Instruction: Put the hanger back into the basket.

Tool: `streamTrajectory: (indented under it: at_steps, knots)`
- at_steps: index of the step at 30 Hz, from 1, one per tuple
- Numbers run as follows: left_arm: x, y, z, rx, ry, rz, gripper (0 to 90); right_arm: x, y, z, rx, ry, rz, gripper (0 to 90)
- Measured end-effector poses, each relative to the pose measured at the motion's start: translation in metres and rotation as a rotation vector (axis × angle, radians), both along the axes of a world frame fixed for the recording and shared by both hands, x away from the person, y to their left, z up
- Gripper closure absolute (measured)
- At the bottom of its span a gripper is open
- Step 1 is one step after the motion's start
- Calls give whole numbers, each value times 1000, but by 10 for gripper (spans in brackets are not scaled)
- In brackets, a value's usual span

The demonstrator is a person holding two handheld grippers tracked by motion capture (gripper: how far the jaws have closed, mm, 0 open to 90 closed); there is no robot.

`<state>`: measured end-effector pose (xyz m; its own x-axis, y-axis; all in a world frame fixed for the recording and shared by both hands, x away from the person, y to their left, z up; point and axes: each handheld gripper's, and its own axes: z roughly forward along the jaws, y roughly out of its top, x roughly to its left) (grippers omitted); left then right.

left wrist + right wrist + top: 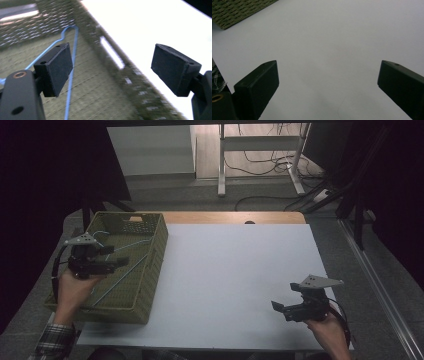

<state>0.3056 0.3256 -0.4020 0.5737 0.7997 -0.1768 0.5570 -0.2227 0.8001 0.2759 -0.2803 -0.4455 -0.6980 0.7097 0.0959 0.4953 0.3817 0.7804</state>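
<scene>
- Step in hand, as I read it: reach into the basket (156, 251) for the blue wire hanger (131, 262). No grasp yet.
- Basket sat at the surface's (235, 280) left edge, running from far-left toward the near-left corner. Hanger lay inside on the basket floor, hook toward the far end.
- Left tongs (121, 262) hovered over the basket interior, released, nothing between the pads. In the left gripper view the left tongs (112, 70) straddled the basket's right wall; the hanger's hook (71, 30) showed just behind the left pad (58, 67), apart from it.
- Right tongs (276, 306) were near the surface's near-right corner, well apart from the basket, released and empty; the right gripper view showed bare white surface (332, 50) between the pads.
- Next move likely called for: shift left tongs inward off the wall, drop onto the hanger wire, clench on one thin strand. Thin wire flat on the floor – easy to miss.
</scene>
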Motion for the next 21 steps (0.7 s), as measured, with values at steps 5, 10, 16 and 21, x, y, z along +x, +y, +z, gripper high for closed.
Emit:
streamTrajectory:
  at_steps: [5, 10, 16, 21]
  knots:
    - [-13, -21, 1, 0, -14, -37, 119, -3, -2, 1, -4, -6, -4, 32]
    - [-28, -42, -5, -13, -26, -75, 90, -8, -4, 4, -9, -15, -8, 32]
    - [-46, -61, -18, -17, -26, -96, 69, -15, -5, 5, -17, -26, -5, 33]
    - [-58, -71, -30, 19, -43, -106, 50, -18, -5, 5, -24, -30, -8, 32]
